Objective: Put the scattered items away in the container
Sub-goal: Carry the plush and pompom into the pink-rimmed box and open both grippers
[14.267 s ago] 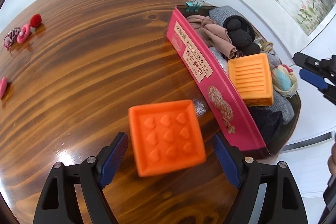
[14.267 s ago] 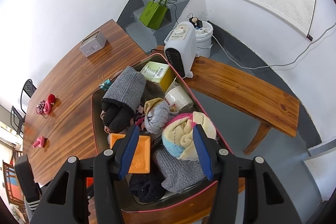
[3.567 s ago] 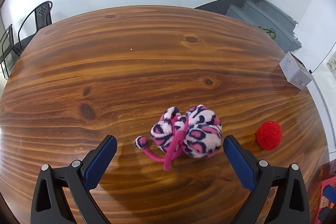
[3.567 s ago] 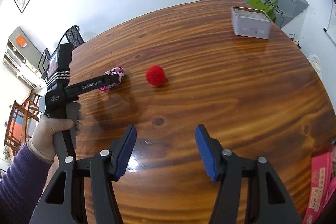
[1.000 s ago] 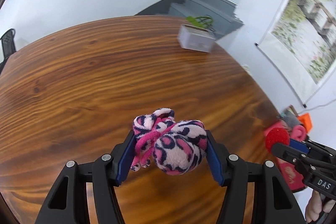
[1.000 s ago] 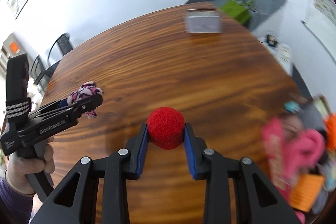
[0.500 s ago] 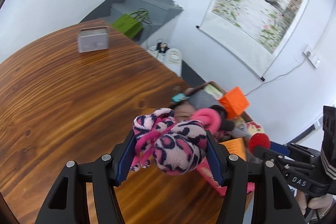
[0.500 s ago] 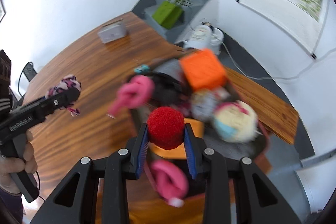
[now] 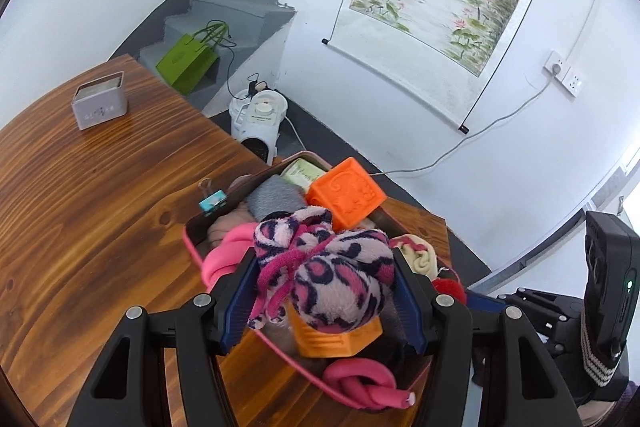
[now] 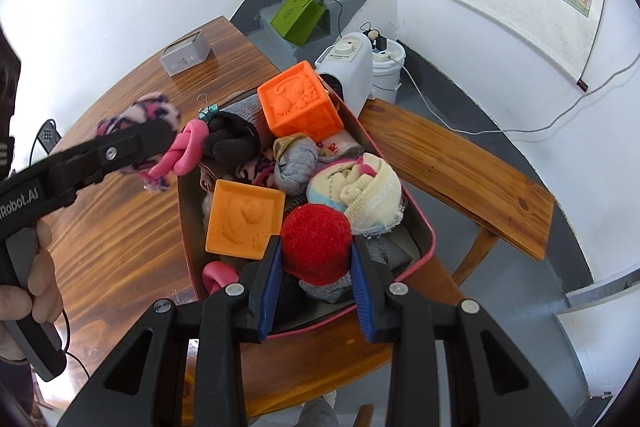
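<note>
My left gripper (image 9: 322, 291) is shut on a pink-and-navy leopard plush pouch (image 9: 332, 279), held above the near left part of the pink tin (image 9: 192, 247). In the right wrist view the same pouch (image 10: 140, 119) hangs over the tin's left edge. My right gripper (image 10: 316, 275) is shut on a red fuzzy ball (image 10: 316, 243) above the near end of the tin (image 10: 424, 223). The tin is packed with two orange embossed blocks (image 10: 300, 103) (image 10: 244, 215), rolled socks (image 10: 356, 191) and pink knotted ropes (image 10: 184, 147).
The tin sits at the wooden table's (image 9: 80, 187) corner. A grey box (image 9: 100, 103) stands far back on the table. A clip (image 9: 212, 201) hangs on the tin's rim. Beyond are a wooden bench (image 10: 460, 163), a white heater (image 10: 348, 71) and stairs.
Both grippers have swung from over the bare table to above the tin, each still holding its item. The tin now fills the middle of both views.
</note>
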`<act>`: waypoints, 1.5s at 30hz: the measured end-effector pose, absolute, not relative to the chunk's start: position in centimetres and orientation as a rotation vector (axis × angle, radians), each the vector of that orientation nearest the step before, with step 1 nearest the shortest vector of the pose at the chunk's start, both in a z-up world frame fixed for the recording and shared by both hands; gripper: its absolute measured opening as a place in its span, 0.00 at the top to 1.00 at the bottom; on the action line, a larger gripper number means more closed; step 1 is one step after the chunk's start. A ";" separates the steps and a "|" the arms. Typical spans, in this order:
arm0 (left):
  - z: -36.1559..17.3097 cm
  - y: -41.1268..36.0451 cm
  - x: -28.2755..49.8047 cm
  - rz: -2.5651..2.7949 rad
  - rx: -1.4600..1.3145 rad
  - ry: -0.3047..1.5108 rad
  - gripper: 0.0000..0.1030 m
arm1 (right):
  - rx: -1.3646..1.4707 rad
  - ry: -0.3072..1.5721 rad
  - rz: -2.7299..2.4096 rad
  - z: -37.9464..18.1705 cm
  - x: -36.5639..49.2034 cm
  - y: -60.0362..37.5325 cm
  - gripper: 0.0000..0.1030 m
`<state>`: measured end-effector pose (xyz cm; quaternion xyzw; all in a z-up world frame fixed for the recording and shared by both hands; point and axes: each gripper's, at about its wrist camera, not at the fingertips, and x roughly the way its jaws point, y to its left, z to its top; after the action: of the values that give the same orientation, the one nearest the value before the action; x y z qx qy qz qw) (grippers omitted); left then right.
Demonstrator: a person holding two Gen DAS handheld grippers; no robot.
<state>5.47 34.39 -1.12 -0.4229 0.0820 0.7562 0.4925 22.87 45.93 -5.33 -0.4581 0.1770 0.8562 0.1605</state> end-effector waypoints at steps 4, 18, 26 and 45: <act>-1.3 35.9 5.8 1.828 -1.021 0.224 0.39 | -1.330 0.514 2.456 -5.9 22.9 46.1 0.65; -3.6 37.5 5.7 1.832 -1.129 0.250 0.18 | -1.381 0.645 2.444 -6.9 23.3 47.2 0.47; -2.5 34.1 5.7 2.091 -1.121 0.324 0.05 | -1.393 0.639 2.439 -6.3 23.8 47.2 0.32; -2.8 30.6 10.0 2.135 -1.296 0.285 0.01 | -1.511 0.457 2.437 -5.4 24.5 45.2 0.28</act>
<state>10.03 30.58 -2.76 -0.4903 0.1077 0.8078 0.3089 24.52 45.21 -5.44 -0.5166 0.1561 0.8334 0.1188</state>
